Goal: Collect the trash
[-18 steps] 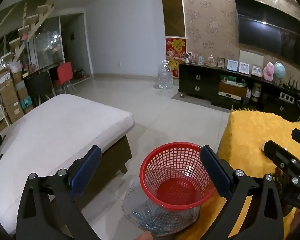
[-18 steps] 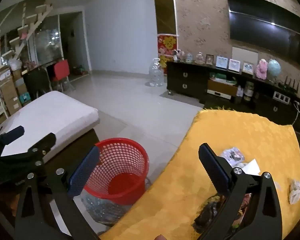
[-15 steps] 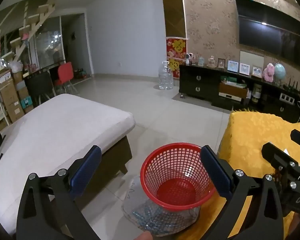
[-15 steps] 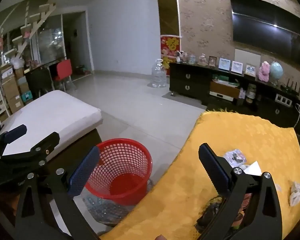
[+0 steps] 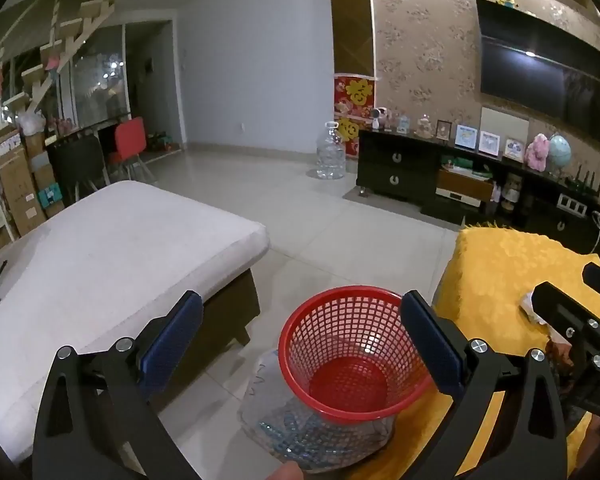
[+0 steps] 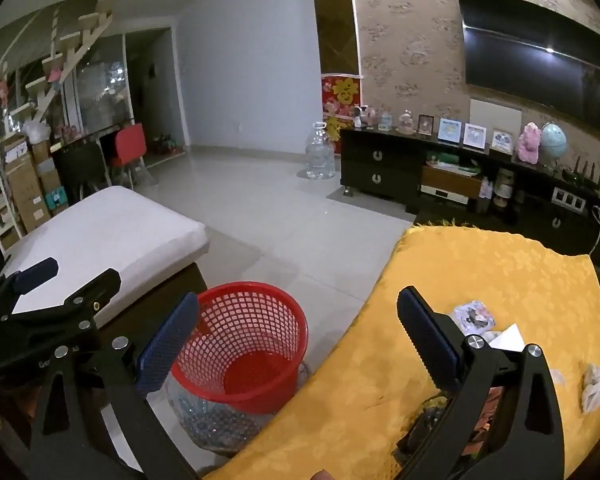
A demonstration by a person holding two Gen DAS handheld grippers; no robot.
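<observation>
Trash scraps: printed wrapper (image 6: 474, 314), white paper (image 6: 508, 338), crumpled tissue (image 6: 594, 386), near right edge of yellow tablecloth (image 6: 500, 264). Red mesh basket (image 5: 352, 350) on floor, just beside tablecloth's left edge, sitting on clear bag of beads (image 6: 208, 420). Left gripper (image 5: 300, 344) released, jaws wide, framing basket. Right gripper (image 6: 298, 340) released, empty, above left edge
</observation>
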